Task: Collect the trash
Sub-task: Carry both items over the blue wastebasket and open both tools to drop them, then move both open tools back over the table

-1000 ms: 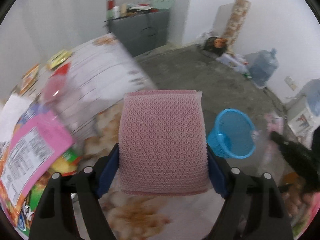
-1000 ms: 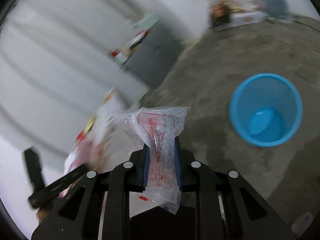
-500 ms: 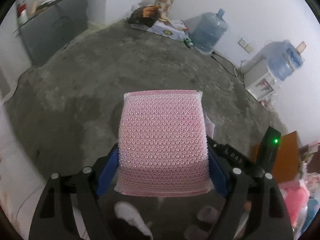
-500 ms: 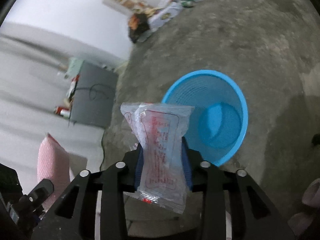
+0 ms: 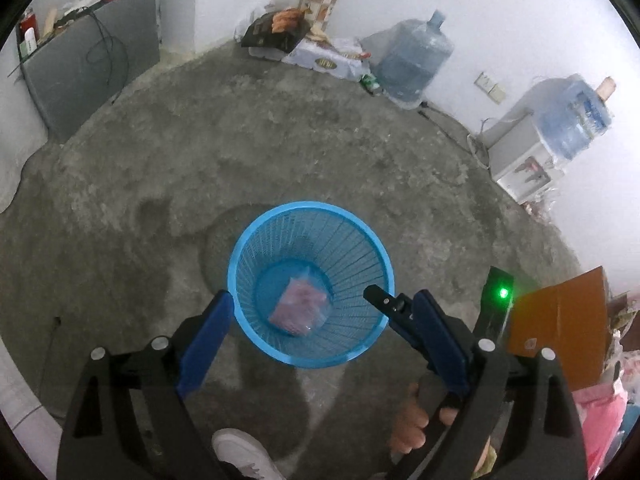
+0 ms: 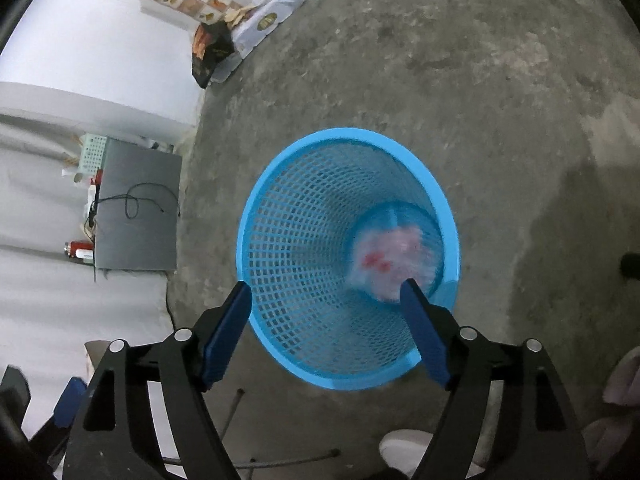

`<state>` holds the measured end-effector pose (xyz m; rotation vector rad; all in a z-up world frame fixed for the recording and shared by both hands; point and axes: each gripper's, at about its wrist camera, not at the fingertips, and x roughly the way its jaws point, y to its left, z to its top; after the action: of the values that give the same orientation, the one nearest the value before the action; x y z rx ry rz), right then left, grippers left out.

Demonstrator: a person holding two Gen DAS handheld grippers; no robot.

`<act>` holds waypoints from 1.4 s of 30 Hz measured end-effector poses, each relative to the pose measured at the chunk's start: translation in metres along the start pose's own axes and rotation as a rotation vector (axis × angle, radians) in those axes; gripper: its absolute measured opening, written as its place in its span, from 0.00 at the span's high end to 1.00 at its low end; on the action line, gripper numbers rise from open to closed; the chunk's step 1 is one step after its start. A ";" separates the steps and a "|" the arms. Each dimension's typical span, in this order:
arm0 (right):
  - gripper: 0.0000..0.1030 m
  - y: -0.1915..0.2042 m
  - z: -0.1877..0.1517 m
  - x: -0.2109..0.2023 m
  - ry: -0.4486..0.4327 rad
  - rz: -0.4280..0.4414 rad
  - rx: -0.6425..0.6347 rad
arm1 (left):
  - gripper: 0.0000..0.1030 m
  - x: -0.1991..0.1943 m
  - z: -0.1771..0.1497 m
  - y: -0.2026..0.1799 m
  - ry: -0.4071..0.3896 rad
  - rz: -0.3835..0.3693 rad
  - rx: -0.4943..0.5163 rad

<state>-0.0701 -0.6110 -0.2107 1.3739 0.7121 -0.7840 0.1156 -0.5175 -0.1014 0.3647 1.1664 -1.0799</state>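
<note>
A blue mesh basket (image 5: 240, 280) stands on the concrete floor, right under both grippers. A pink mesh pad (image 5: 298, 308) lies on its bottom. In the right wrist view a blurred pale wrapper with red print (image 6: 390, 260) is down at the basket's (image 6: 280, 240) bottom. My left gripper (image 5: 322, 300) hangs over the rim, its jaws opening with nothing between them. My right gripper (image 6: 326, 288) is also over the rim, jaws opening and empty. Its black fingertip (image 5: 380, 300) pokes into the left wrist view.
A hand (image 5: 412, 424) grips the right tool. A white shoe (image 5: 240, 456) stands near the basket. A grey cabinet (image 5: 88, 76), water jugs (image 5: 412, 60), a dispenser (image 5: 520, 160) and bags (image 5: 280, 32) line the walls. A brown box (image 5: 560, 320) sits at right.
Both grippers swung over the basket and spread their jaws. The pink pad left the left gripper and the wrapper left the right one; both now sit in the basket.
</note>
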 end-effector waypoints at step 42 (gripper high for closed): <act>0.08 0.232 -0.260 -0.197 -0.352 0.113 -1.096 | 0.06 -0.389 -0.299 0.209 -0.580 0.160 -0.416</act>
<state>0.0123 -0.3304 0.0634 0.2670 0.6169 -0.3948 0.1254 -0.0081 0.0581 -0.1750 0.7918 -0.7077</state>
